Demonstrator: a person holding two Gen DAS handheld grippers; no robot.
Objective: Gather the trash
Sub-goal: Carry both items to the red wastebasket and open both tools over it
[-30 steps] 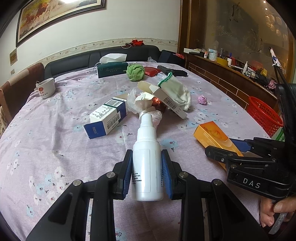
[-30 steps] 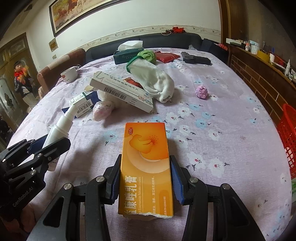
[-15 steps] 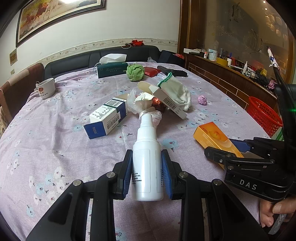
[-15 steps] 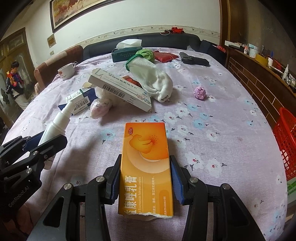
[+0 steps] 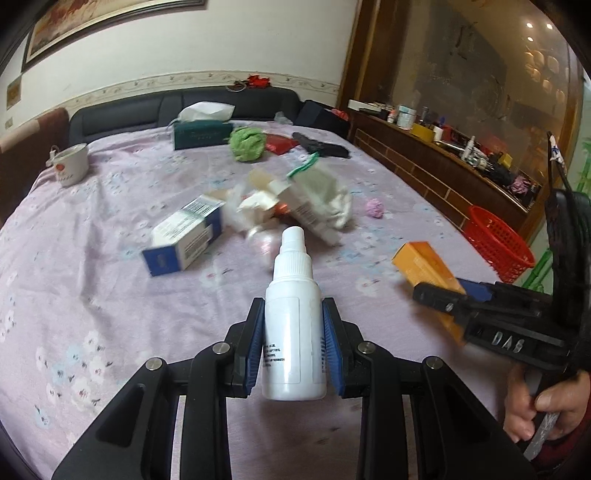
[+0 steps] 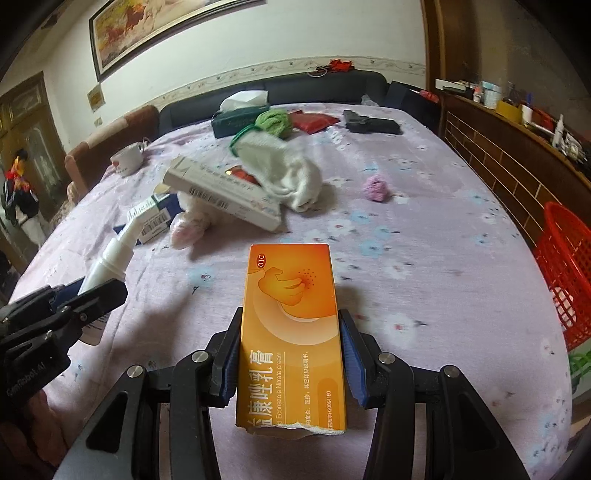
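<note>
While both loads ride clear of bench, you grip white spray bottle [image 5: 293, 328] in left gripper [image 5: 293, 345], orange box [image 6: 293, 332] in right gripper [image 6: 291, 360]; red basket [image 6: 565, 273] close at right, likely drop point.

someone's living room at home, framed horse painting [image 6: 177, 22] on the far wall, dark sofa [image 5: 184, 110] behind, flowery tablecloth [image 5: 92, 288], cluttered wooden sideboard [image 5: 443, 162] on the right

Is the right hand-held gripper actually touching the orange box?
Touching. The right wrist view shows both blue pads of the right hand-held gripper pressed flat against the sides of the orange box, no gap visible.
</note>
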